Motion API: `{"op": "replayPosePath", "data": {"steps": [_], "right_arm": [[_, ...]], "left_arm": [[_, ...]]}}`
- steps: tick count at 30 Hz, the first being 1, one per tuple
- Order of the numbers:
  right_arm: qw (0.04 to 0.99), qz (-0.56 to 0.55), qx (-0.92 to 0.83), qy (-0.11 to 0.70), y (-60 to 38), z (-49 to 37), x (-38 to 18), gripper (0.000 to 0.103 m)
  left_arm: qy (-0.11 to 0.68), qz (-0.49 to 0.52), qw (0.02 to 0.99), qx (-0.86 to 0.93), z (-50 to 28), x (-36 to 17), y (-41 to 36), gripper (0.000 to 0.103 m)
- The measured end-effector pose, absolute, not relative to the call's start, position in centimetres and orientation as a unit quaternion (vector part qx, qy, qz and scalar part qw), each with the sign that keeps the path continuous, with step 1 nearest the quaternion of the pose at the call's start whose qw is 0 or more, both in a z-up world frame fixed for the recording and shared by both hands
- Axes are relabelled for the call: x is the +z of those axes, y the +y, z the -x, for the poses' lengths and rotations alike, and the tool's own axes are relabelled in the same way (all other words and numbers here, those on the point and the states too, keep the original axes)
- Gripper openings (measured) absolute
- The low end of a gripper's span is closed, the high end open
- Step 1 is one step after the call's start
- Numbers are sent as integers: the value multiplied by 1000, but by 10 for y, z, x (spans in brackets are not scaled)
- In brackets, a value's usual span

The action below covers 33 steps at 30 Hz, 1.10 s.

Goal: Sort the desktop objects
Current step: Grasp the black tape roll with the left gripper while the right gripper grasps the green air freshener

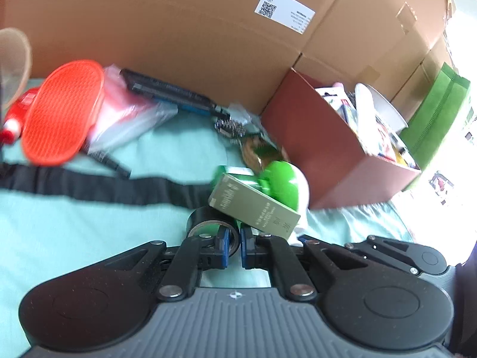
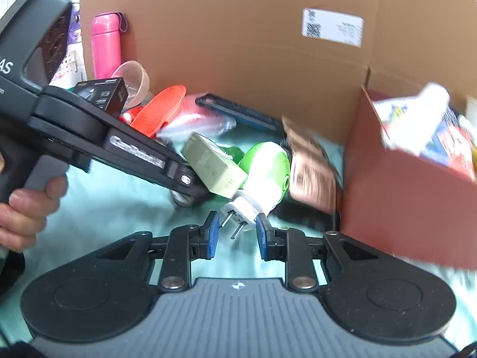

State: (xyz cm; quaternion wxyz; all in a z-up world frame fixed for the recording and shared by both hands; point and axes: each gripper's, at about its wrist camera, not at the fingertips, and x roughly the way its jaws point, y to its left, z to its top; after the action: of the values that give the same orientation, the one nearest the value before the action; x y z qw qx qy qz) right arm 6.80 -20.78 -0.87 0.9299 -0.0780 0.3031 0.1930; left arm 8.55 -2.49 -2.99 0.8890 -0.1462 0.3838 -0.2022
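**Gripping a tape roll amid bench clutter**

Holding the wall of a black tape roll (image 1: 208, 223), the left hand-held gripper (image 1: 234, 246) has its blue pads nearly together on the roll's edge. An olive box (image 1: 253, 205) lies tilted across the top of the roll, touching a green-and-white plug-in device (image 2: 265, 173) just behind it. In the right wrist view, the left tool reaches in from the left, with the person's hand (image 2: 26, 208) on its handle.

The right hand-held gripper (image 2: 237, 234) is released, pads well apart, with the device's two metal prongs (image 2: 235, 223) between them but not touched.

All of this sits on a bench covered with a mint-green cloth (image 1: 74, 238). A red-brown box (image 1: 337, 149), packed with mixed items, stands just right of the pile. A big cardboard carton (image 1: 179, 35) rises behind. An orange oval lid (image 1: 62, 113) and a black strap (image 1: 98, 188) lie to the left.
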Motion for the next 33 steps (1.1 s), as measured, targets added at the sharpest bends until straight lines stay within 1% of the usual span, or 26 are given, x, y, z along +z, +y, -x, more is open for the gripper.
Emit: {"op": "replayPosePath", "data": {"steps": [8, 11, 13, 14, 15, 16, 17, 18, 19, 26, 28, 29, 30, 31, 33], "right_arm": [[932, 53, 167, 317, -248, -1, -14, 25], [934, 48, 156, 317, -253, 5, -12, 26], [939, 34, 151, 308, -256, 6, -12, 28], [940, 31, 152, 305, -255, 5, -12, 33], [941, 30, 152, 301, -257, 7, -11, 43], [943, 32, 150, 296, -255, 6, -11, 48], [944, 35, 149, 293, -255, 6, -10, 50], [944, 36, 152, 291, -254, 5, -10, 50], [944, 36, 156, 289, -252, 4, -11, 50], [944, 49, 146, 291, -243, -13, -16, 50], [943, 47, 145, 295, -242, -19, -19, 50], [943, 48, 143, 296, -241, -21, -20, 50], [943, 50, 142, 297, -240, -23, -21, 50], [943, 49, 141, 298, -239, -24, -22, 49], [942, 43, 140, 302, -240, -26, -24, 40]], "left_arm": [[389, 155, 884, -208, -54, -33, -33, 6], [389, 145, 885, -212, -48, -33, -40, 6], [388, 137, 887, -209, -46, -33, -44, 8], [388, 134, 888, -208, -46, -32, -46, 8], [388, 133, 888, -207, -45, -32, -47, 11], [387, 134, 889, -206, -45, -32, -46, 23], [386, 135, 890, -202, -45, -32, -46, 29], [384, 138, 891, -197, -44, -32, -46, 38], [383, 141, 892, -193, -45, -32, -46, 39], [388, 155, 891, -178, -54, -37, -49, 39], [387, 152, 892, -180, -55, -37, -49, 32], [387, 147, 892, -179, -55, -37, -49, 27], [389, 145, 892, -179, -55, -37, -49, 17], [390, 145, 892, -178, -55, -38, -48, 16], [390, 151, 891, -179, -56, -39, -47, 16]]}}
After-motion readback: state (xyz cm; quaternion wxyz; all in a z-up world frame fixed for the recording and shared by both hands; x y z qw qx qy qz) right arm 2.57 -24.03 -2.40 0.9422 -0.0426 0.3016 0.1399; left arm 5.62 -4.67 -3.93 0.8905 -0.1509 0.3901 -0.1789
